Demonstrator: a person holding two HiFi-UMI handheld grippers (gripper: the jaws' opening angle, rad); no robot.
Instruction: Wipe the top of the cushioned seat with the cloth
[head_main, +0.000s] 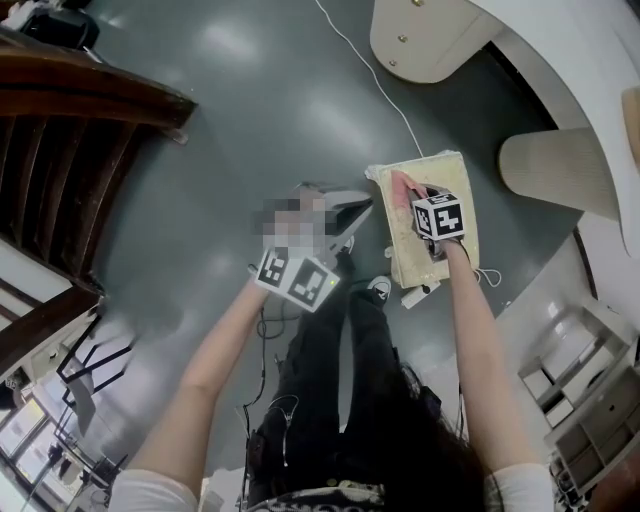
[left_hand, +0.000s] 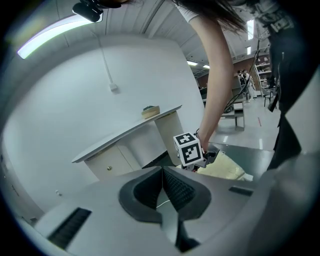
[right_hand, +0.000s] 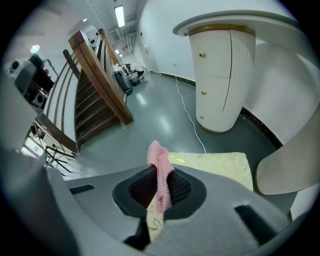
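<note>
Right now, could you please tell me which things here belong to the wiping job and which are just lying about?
Job:
- cloth, clamped in the right gripper
- seat

Lying about:
- cable on the floor
- cabinet
- stairs
- left gripper, shut on nothing

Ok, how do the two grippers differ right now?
The left gripper has jaws together on nothing; the right gripper is clamped on the pink cloth. The right gripper is over the cushioned seat; the left gripper hangs beside it, above the floor. Both are shut.
</note>
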